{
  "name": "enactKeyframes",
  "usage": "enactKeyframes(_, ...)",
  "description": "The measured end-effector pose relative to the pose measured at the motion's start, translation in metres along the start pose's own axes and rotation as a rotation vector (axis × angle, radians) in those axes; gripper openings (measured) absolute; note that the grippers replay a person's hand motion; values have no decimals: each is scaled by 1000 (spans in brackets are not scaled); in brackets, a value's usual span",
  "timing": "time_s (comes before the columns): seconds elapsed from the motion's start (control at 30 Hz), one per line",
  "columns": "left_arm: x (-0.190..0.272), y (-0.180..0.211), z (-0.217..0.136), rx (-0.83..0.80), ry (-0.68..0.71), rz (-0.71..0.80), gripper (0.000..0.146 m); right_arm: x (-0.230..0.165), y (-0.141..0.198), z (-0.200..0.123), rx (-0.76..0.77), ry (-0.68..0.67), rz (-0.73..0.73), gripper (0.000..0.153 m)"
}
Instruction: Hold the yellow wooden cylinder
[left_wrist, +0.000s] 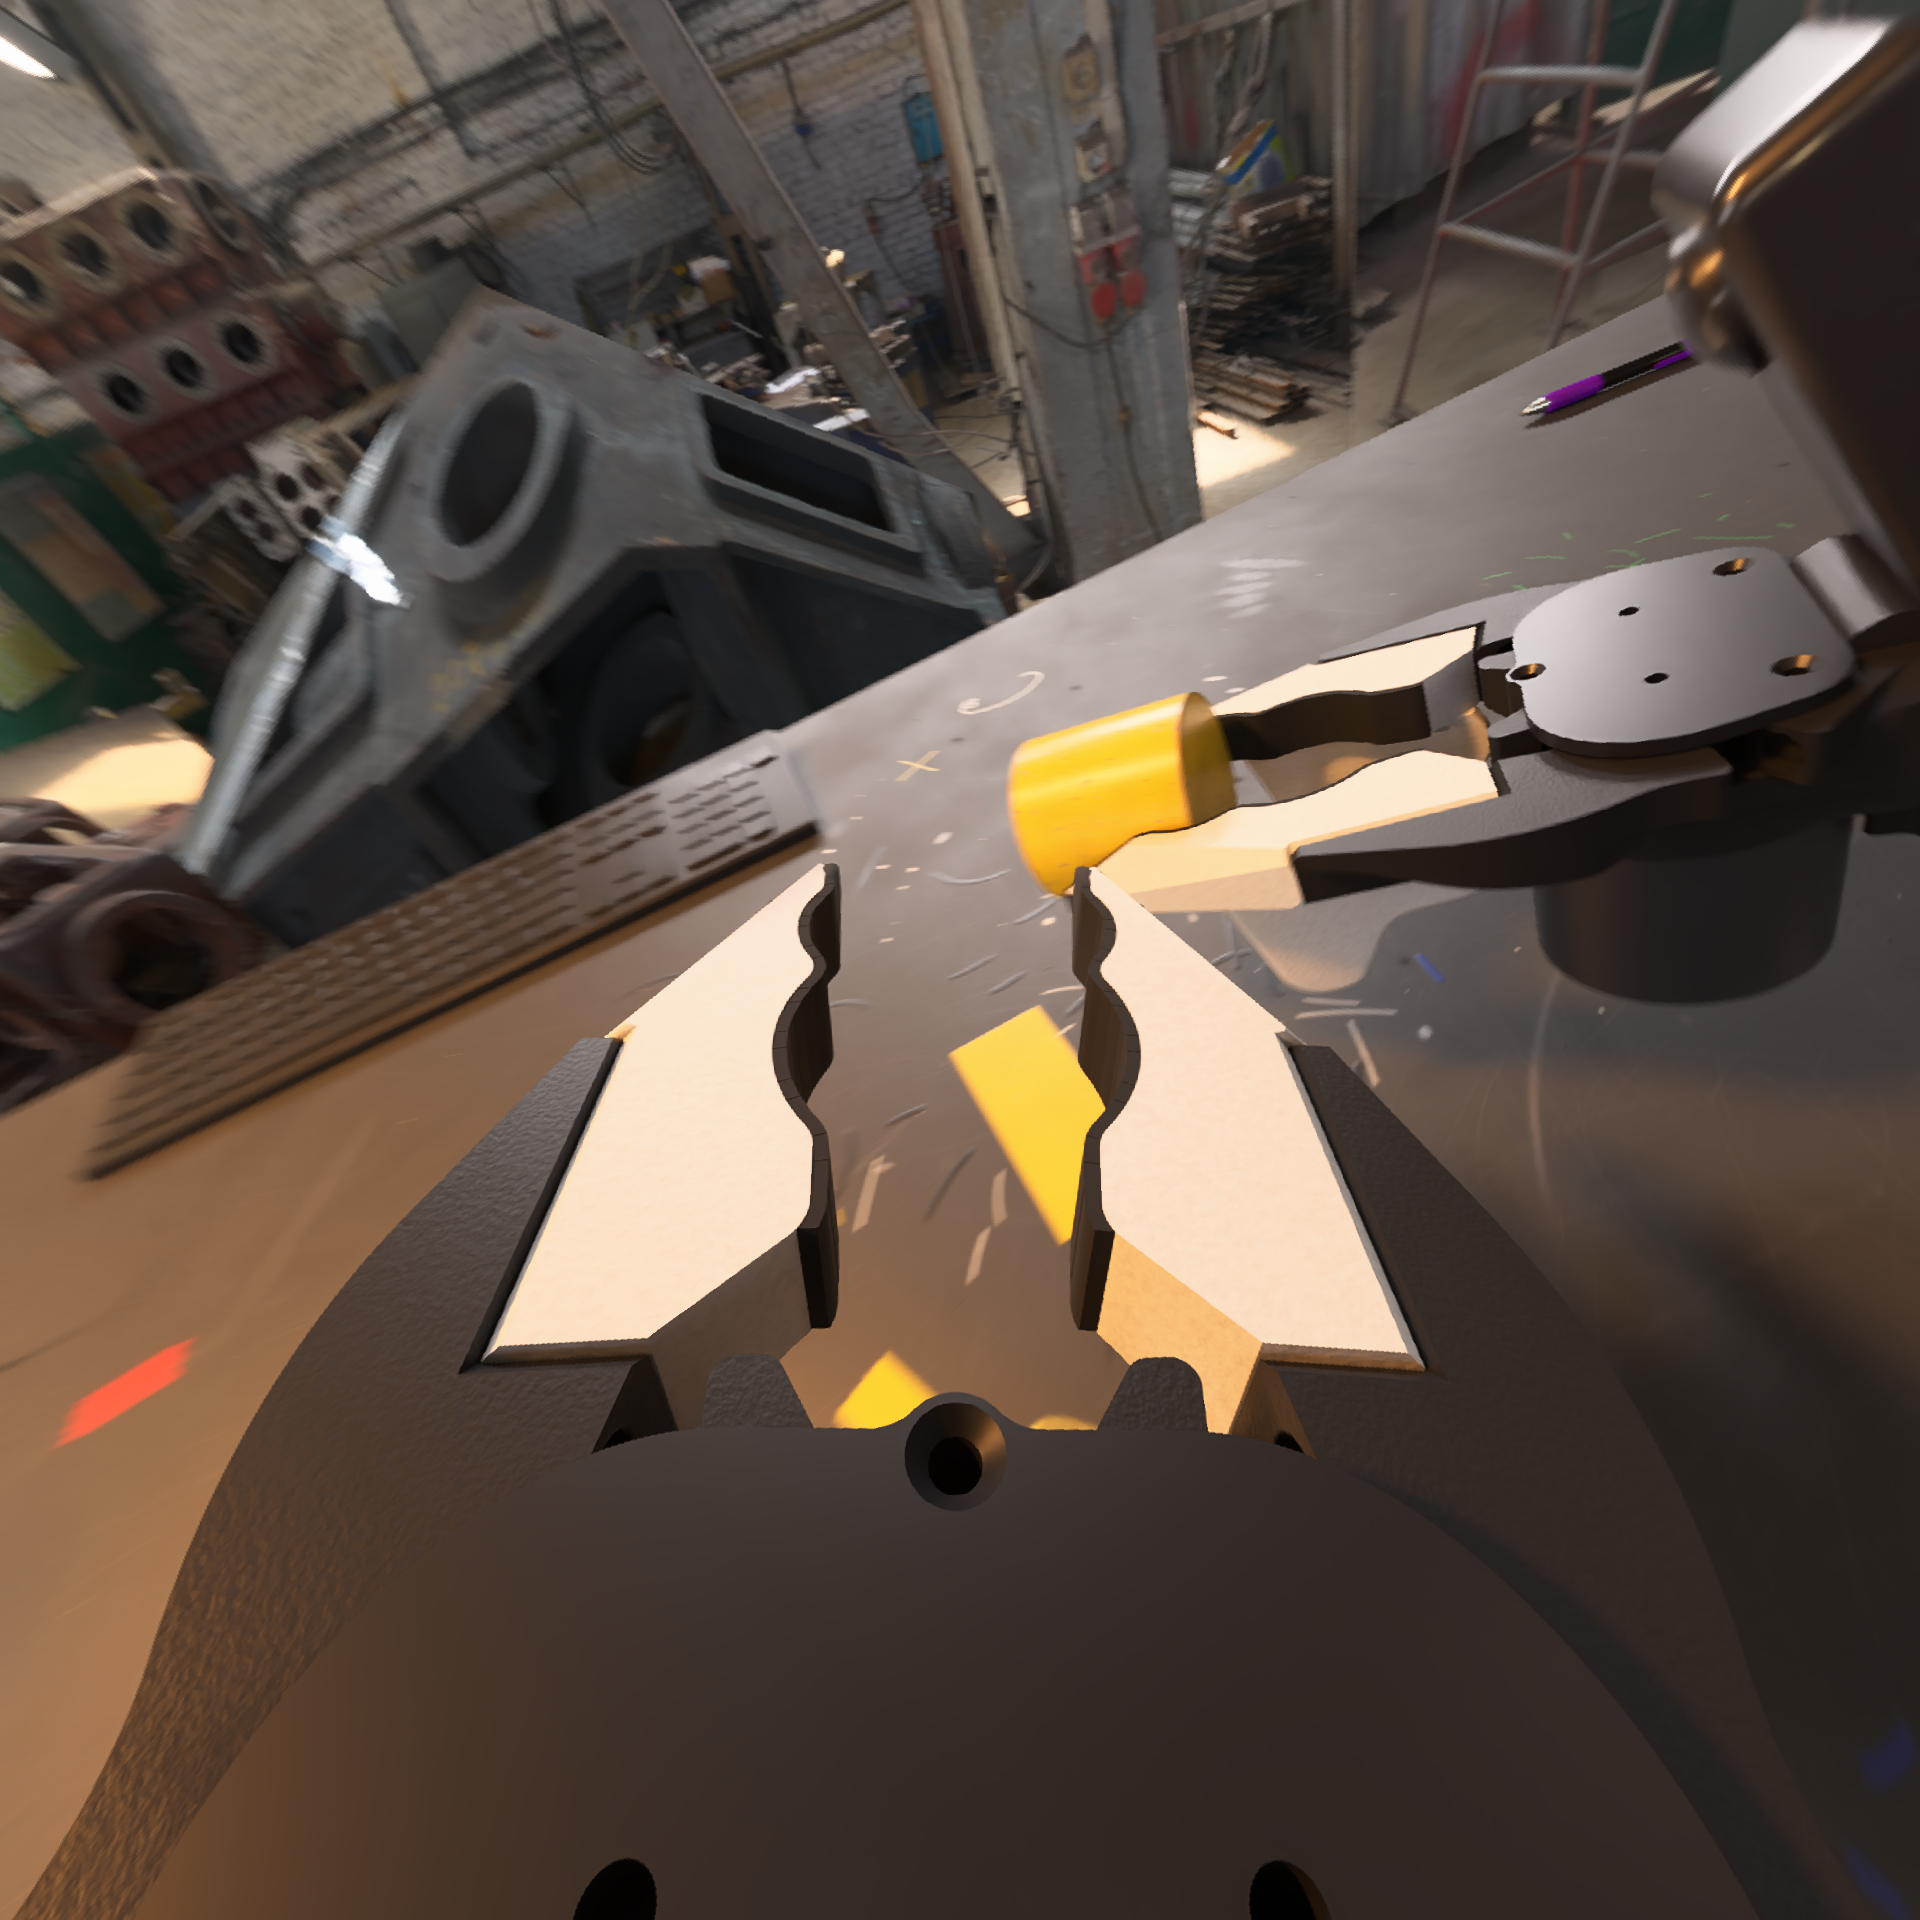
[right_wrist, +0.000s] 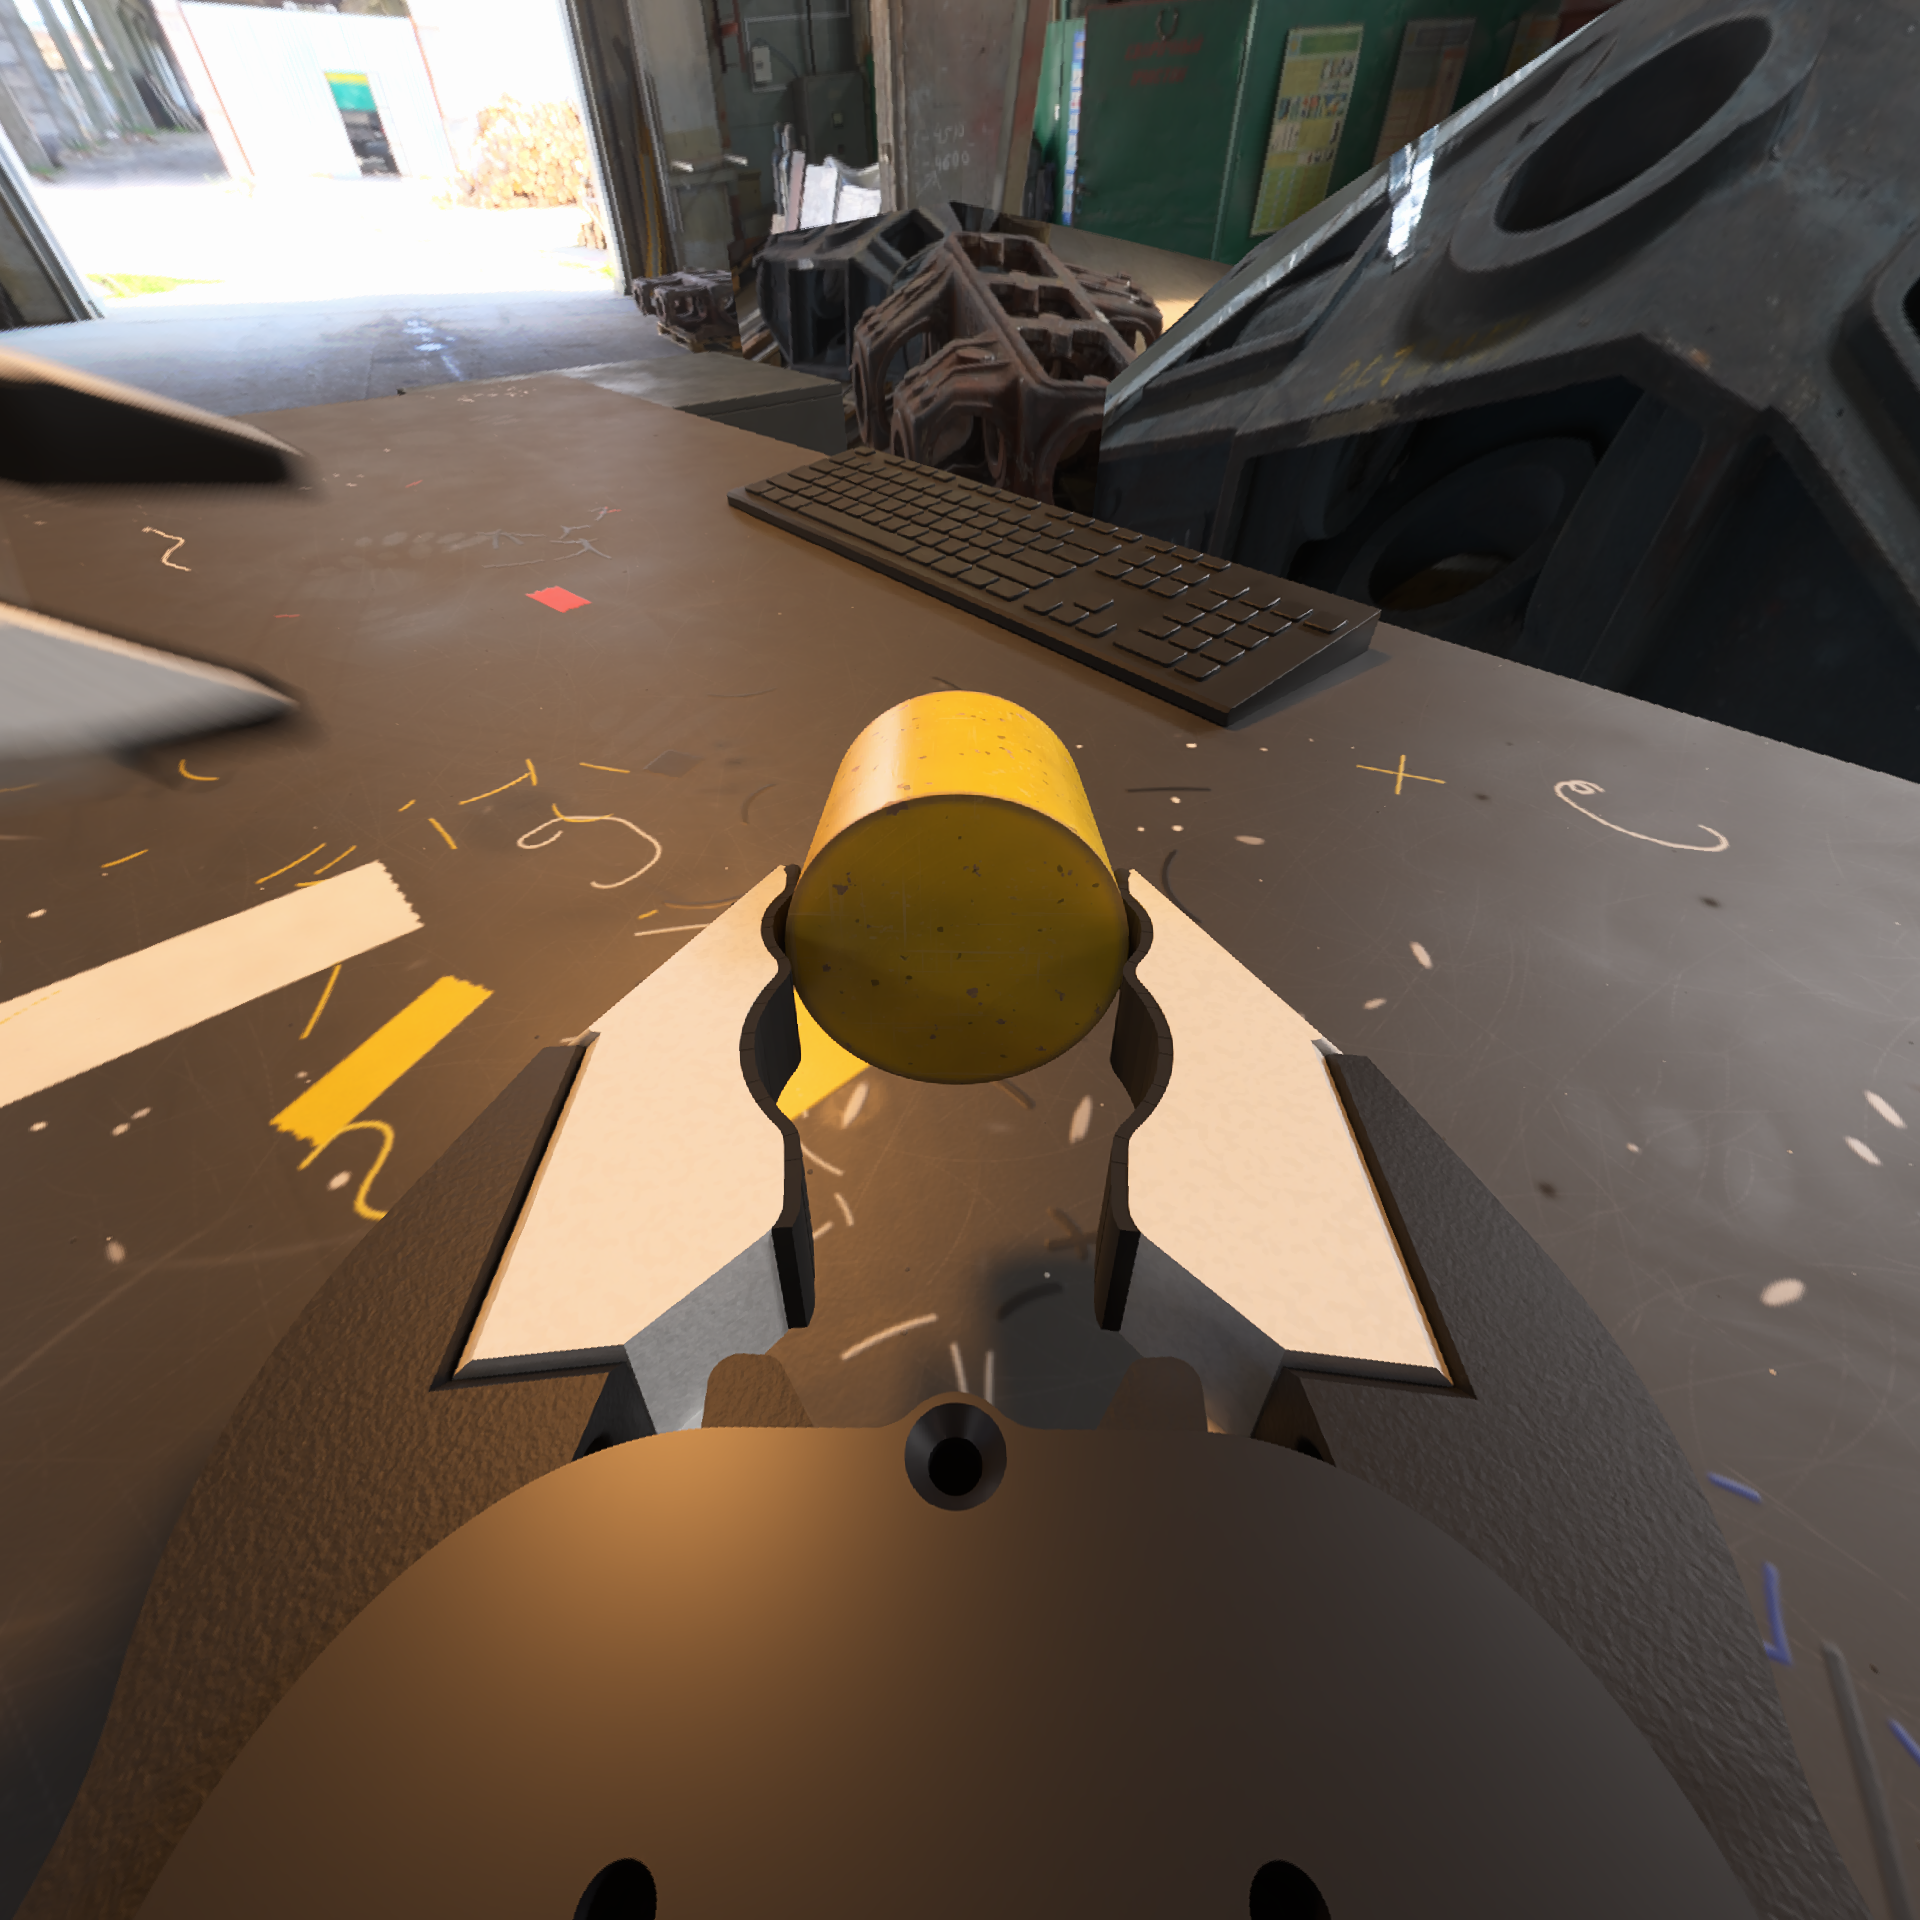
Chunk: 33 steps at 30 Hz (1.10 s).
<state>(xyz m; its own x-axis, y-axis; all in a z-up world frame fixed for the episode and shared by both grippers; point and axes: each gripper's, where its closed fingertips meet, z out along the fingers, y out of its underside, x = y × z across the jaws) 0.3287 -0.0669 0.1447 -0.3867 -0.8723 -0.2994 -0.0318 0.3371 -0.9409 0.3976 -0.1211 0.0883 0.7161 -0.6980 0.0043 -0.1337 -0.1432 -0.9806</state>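
The yellow wooden cylinder lies level, with its flat end facing the right wrist camera. My right gripper is shut on the cylinder at the fingertips, one finger on each side, and holds it slightly above the dark table. In the left wrist view the cylinder sticks out of the right gripper, which comes in from the right. My left gripper is open and empty. Its right fingertip is just below and in front of the cylinder, and I cannot tell whether they touch.
A black keyboard lies near the table's far edge and also shows in the left wrist view. A purple pen lies far off on the table. White tape and yellow tape strips are stuck to the surface. The left gripper's fingers show blurred at the left edge.
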Motion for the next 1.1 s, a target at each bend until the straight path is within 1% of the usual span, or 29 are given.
enactKeyframes(0.03, -11, -8, -20, -1, -29, 25, 41, 0, 0, -1, 3, 0, 3, 59)
enactKeyframes(0.07, -29, -15, -40, -3, -95, 58, 38, 1, 0, -2, 5, 0, 4, 59)
enactKeyframes(0.13, -84, -23, -82, -27, -285, 106, 27, 0, 0, -2, 6, -1, 4, 59)
enactKeyframes(0.17, -111, -19, -100, -52, -369, 95, 22, 0, 0, -2, 5, -2, 1, 59)
enactKeyframes(0.2, -134, -7, -113, -106, -417, 70, 18, 0, 0, -2, 3, -1, -4, 59)
enactKeyframes(0.23, -149, 16, -121, -203, -418, 35, 16, -1, 0, -2, 1, 0, -10, 59)
enactKeyframes(0.3, -153, 75, -130, -449, -320, -51, 17, -1, 0, -2, 3, 4, -20, 59)
enactKeyframes(0.33, -144, 102, -132, -553, -254, -98, 19, -1, 0, -3, 4, 6, -25, 59)
enactKeyframes(0.37, -130, 122, -134, -619, -184, -129, 20, -1, 0, -3, 4, 9, -27, 59)
enactKeyframes(0.4, -113, 134, -133, -642, -120, -142, 19, -1, 0, -4, 4, 10, -27, 59)
enactKeyframes(0.43, -97, 139, -130, -628, -71, -149, 15, 0, 0, -4, 5, 10, -25, 59)
enactKeyframes(0.47, -85, 137, -125, -586, -51, -163, 11, 0, 0, -4, 5, 10, -22, 59)
enactKeyframes(0.53, -64, 121, -110, -478, -2, -193, 3, 1, 0, -4, 5, 13, -16, 59)
enactKeyframes(0.57, -55, 111, -101, -436, 18, -198, 3, 1, 0, -4, 6, 13, -14, 59)
enactKeyframes(0.6, -50, 102, -93, -408, 24, -184, 4, 2, 0, -5, 7, 14, -11, 59)
enactKeyframes(0.63, -48, 94, -84, -385, 23, -162, 8, 2, 0, -5, 8, 15, -9, 59)
enactKeyframes(0.67, -49, 87, -78, -366, 18, -141, 16, 3, 0, -5, 8, 16, -7, 59)
enactKeyframes(0.7, -53, 81, -73, -351, 0, -126, 24, 3, 0, -6, 8, 16, -6, 59)
enactKeyframes(0.73, -61, 74, -70, -329, -29, -124, 29, 4, 1, -7, 8, 18, -5, 59)
enactKeyframes(0.8, -74, 59, -69, -262, -58, -158, 31, 5, 1, -9, 10, 19, -7, 59)
enactKeyframes(0.87, -82, 50, -69, -209, -46, -217, 32, 5, 1, -10, 11, 15, -8, 59)
enactKeyframes(0.93, -92, 49, -69, -189, -69, -247, 32, 5, 2, -9, 6, 7, -5, 59)
enactKeyframes(1.1, -144, 57, -73, -211, -251, -236, 28, 6, 3, -5, -13, -3, 8, 59)
